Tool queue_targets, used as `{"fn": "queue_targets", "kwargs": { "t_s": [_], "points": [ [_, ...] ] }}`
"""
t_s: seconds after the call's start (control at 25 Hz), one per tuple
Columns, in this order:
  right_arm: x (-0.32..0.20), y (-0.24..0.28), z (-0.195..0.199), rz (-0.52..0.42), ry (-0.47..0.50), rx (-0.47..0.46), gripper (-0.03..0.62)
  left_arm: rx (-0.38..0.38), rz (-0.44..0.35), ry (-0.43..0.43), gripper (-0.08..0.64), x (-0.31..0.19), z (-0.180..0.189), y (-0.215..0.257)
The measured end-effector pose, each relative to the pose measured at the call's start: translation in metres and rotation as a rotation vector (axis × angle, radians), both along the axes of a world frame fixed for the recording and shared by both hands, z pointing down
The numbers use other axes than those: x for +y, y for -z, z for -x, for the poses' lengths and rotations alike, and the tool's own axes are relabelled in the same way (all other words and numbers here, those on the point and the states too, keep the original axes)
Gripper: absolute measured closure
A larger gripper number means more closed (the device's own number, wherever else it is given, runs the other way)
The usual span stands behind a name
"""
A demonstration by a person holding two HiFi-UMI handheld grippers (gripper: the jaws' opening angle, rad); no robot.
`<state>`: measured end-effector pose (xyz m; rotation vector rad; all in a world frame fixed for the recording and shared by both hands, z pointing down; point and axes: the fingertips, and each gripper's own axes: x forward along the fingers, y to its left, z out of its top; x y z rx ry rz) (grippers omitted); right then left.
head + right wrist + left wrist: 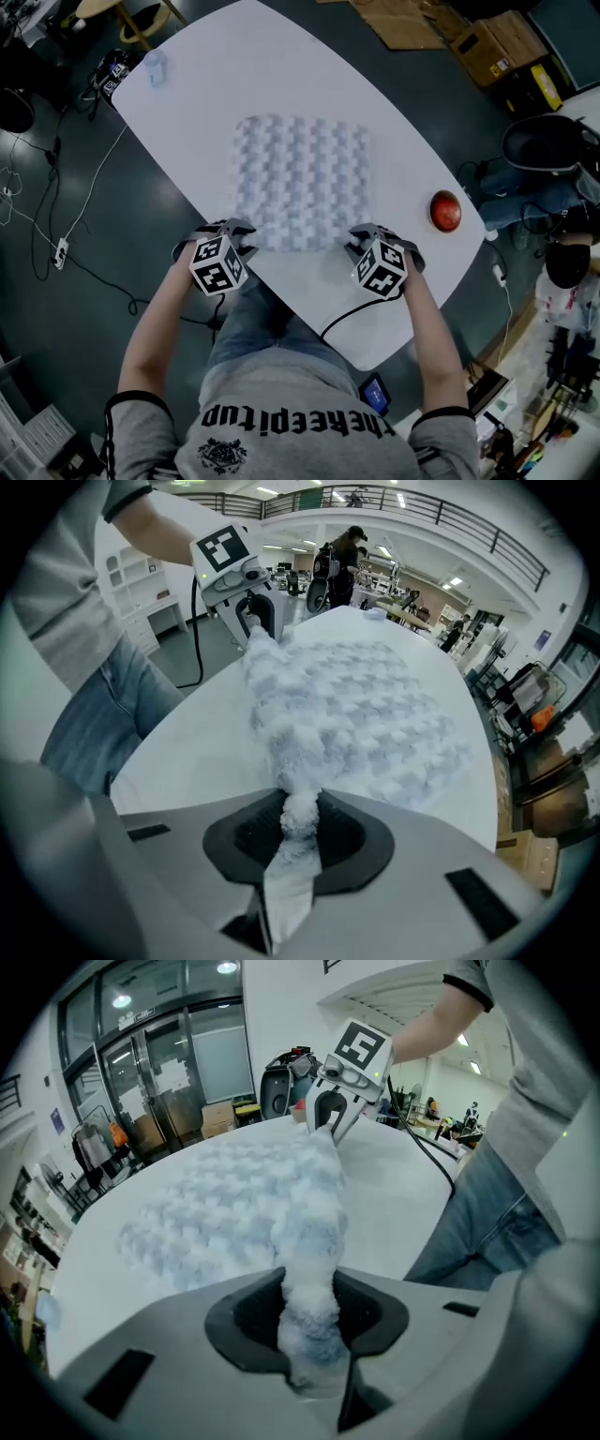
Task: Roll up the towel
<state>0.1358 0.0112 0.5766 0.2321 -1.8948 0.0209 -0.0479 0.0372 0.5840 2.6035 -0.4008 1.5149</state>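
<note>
Left gripper (232, 232) clamped on towel (300, 178) corner | right gripper (367, 234) pinching opposite corner | edge held between them, likely to start roll

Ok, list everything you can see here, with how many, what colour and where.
fluffy checked towel: one, pale blue-white, flat on the table's middle
oval table: one, white, centre of head view
round dome-shaped object: one, red, on the table near its right edge
clear plastic container: one, see-through, table's far left end
cardboard boxes: at least two, brown, floor at upper right
left hand-held gripper: one, grey with marker cube, shut on the towel's near left corner
right hand-held gripper: one, grey with marker cube, shut on the towel's near right corner
</note>
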Motion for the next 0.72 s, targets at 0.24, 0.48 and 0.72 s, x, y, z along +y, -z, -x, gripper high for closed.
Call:
{"fn": "queue_targets", "kwargs": {
  "t_s": [0.24,0.48,0.72],
  "points": [
    [0.018,0.003,-0.004,0.103,0.000,-0.010,0.522,0.011,0.052,-0.020,0.436,0.020,-0.003,0.002],
    [-0.006,0.013,0.000,0.106,-0.032,-0.021,0.520,0.037,0.077,0.004,0.436,0.001,0.000,0.012],
    [-0.032,0.019,0.004,0.077,-0.073,-0.036,0.517,0.053,0.079,0.011,0.436,-0.029,0.006,0.019]
  ]
}}
